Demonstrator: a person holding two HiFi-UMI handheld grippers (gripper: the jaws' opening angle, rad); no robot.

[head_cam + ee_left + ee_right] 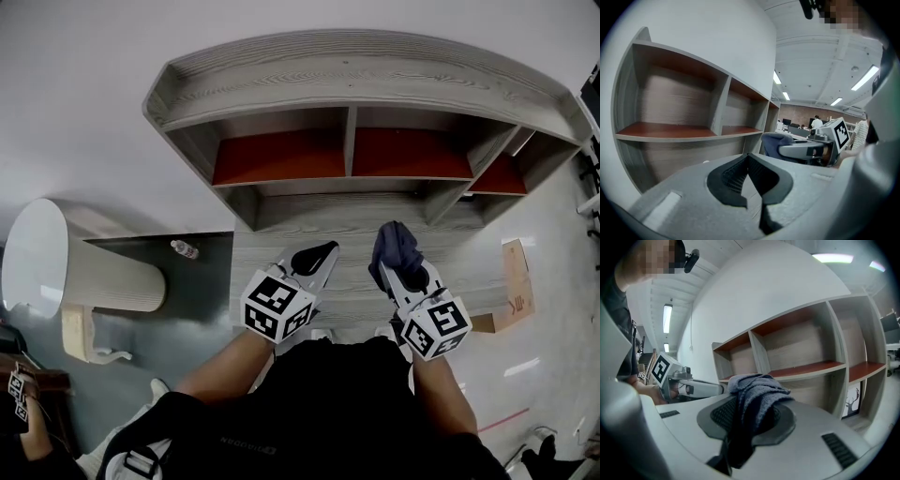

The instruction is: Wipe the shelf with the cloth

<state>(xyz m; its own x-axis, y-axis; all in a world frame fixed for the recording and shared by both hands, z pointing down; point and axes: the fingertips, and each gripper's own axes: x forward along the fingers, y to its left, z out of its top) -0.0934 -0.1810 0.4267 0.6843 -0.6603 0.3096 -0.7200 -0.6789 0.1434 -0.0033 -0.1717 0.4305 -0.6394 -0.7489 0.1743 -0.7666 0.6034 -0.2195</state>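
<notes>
Holding the cloth (757, 390) in my right gripper (749, 416), jaws clamped on a bunched fold, I have it near the shelf (356, 89) but touching no board. My left gripper (749, 159) hangs beside it, jaws pressed together on nothing. The bunch sits loose above the jaws, so dragging it over the red-brown boards (281, 157) could tug it free, and the upright dividers (349, 141) could snag the gripper in the corners. A bottle (185, 249) at left and a cardboard box (516, 281) at right lie off the path.
</notes>
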